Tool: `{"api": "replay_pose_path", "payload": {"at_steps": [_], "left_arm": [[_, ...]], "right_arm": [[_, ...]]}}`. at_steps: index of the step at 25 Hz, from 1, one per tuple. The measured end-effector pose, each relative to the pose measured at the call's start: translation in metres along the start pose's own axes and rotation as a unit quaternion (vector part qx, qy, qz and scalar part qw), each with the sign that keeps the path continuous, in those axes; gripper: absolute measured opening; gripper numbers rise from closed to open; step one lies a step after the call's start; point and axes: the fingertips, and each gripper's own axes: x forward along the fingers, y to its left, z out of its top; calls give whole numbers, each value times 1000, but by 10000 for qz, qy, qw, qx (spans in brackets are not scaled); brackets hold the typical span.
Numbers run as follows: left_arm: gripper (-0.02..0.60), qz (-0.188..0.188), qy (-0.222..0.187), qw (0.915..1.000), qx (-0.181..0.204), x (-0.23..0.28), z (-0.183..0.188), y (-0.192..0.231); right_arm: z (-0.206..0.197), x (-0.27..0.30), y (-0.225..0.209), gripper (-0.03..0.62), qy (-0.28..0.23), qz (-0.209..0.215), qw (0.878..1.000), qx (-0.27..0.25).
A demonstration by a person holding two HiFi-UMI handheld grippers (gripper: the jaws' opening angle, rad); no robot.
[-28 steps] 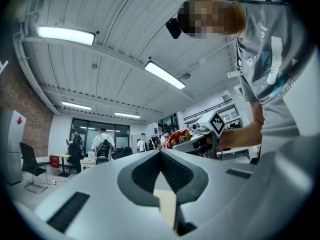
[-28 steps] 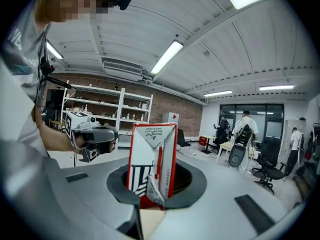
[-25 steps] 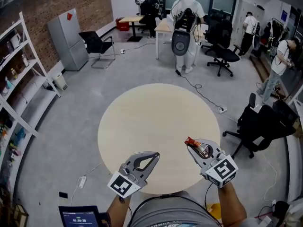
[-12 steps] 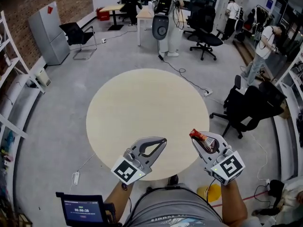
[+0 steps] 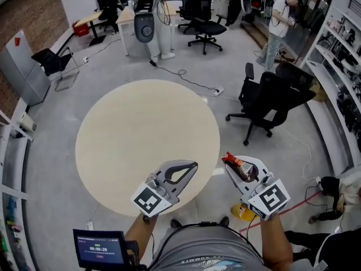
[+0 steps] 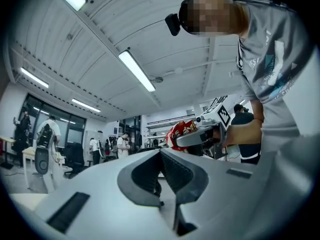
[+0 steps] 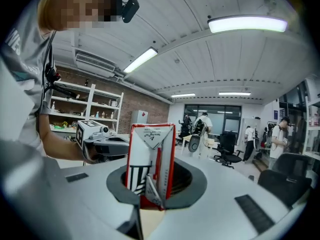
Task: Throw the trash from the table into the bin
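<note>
A crumpled red-and-white snack wrapper (image 5: 237, 165) sticks up from my right gripper (image 5: 241, 170), which is shut on it and hangs over the floor just right of the round beige table (image 5: 135, 129). In the right gripper view the wrapper (image 7: 150, 161) stands upright between the jaws of that gripper (image 7: 152, 186). My left gripper (image 5: 190, 166) is shut on nothing and sits over the table's near right edge. In the left gripper view its jaws (image 6: 161, 156) meet, with the wrapper (image 6: 182, 130) beyond them. The tabletop is bare.
A yellow object (image 5: 241, 212) lies on the floor below my right hand. A black office chair (image 5: 269, 99) stands to the right of the table, with a cable (image 5: 192, 79) across the floor behind it. Several people stand by desks at the back. A tablet (image 5: 100, 248) sits low left.
The view has swung to the right, so the table has slid left. Both grippers went right with it, and the right one with the wrapper has left the tabletop.
</note>
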Motion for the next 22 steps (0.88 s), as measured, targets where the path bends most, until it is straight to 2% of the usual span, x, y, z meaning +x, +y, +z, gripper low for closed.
{"api": "replay_pose_path", "payload": {"at_steps": [4,7,9,13,17,22], "left_arm": [[41,-657,-57,9978,-103,102,-23,-54],[41,-1297,74,9913,-224,180,-51,-115],[41,-1592,188,9866,-287,224,-59,-149],[41,-2082,101,9772,-404,292,-68,-212],[41,-2475,51,9675,-523,332,-95,-270],[41,-2831,214,9562,-713,348,-84,-302]], "right_arm": [[-49,-89,-74,72,154,-648,9974,275],[-94,-172,-129,72,264,-1246,9903,547],[-111,-219,-155,72,295,-1502,9858,690],[-145,-297,-176,72,447,-1838,9780,878],[-185,-360,-191,72,589,-2211,9690,930],[-174,-408,-194,72,554,-2695,9554,1076]]}}
